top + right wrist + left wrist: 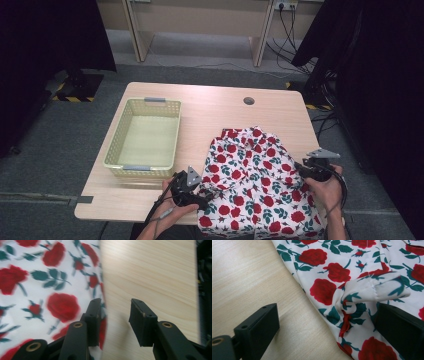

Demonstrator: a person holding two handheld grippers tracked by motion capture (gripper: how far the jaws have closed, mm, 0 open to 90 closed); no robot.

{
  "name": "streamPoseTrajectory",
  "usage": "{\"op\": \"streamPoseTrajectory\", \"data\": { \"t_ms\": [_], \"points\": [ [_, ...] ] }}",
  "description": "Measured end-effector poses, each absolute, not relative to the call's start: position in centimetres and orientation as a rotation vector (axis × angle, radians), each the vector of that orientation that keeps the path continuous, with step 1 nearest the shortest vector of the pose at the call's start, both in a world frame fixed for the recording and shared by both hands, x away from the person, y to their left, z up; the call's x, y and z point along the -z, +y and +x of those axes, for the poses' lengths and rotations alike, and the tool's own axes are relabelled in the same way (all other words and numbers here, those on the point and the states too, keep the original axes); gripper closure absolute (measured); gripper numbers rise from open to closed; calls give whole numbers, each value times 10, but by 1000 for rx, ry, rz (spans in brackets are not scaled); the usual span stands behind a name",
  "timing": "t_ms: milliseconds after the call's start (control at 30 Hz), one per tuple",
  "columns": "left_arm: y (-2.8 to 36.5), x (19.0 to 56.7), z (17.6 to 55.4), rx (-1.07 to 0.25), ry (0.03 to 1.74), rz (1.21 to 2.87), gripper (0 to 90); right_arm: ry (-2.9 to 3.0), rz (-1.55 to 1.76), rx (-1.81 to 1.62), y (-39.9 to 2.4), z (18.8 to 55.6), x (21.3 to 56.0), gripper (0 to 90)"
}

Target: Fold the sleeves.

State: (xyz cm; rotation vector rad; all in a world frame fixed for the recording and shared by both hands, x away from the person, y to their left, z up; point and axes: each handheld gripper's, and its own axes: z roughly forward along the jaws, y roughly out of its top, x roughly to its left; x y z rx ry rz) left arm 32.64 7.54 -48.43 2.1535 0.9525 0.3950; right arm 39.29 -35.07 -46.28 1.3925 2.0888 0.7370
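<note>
Rose-print cloth (252, 180) lies spread over the near right part of the wooden table (210, 105), its lower edge hanging toward the person, while a pale yellow basket (144, 137) stands apart from it on the left. The left gripper (200, 196) sits at the cloth's near left edge with its jaws wide apart; in the left gripper view a bunched fold of the hem (372, 287) rises between them, and neither pad presses on it. The right gripper (306, 170) is at the cloth's right edge, jaws parted and gripping nothing; in the right gripper view one jaw lies over the fabric border and the other over bare wood. The work looks to be at the stage of taking hold of the two side edges, probably to fold the cloth. Next, each gripper likely needs to close on its own edge before any lift.
</note>
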Motion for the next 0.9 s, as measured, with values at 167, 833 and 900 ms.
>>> {"op": "streamPoseTrajectory", "data": {
  "t_ms": [167,833,900],
  "points": [
    [75,484,326,-395,953,2153,44,2057,1399,-736,-358,388,456,578],
    [84,483,318,-294,936,2085,65,2169,1308,-1032,-321,344,449,243],
    [84,483,313,-301,925,2098,62,2180,1302,-1033,-317,339,448,226]
  ]
}}
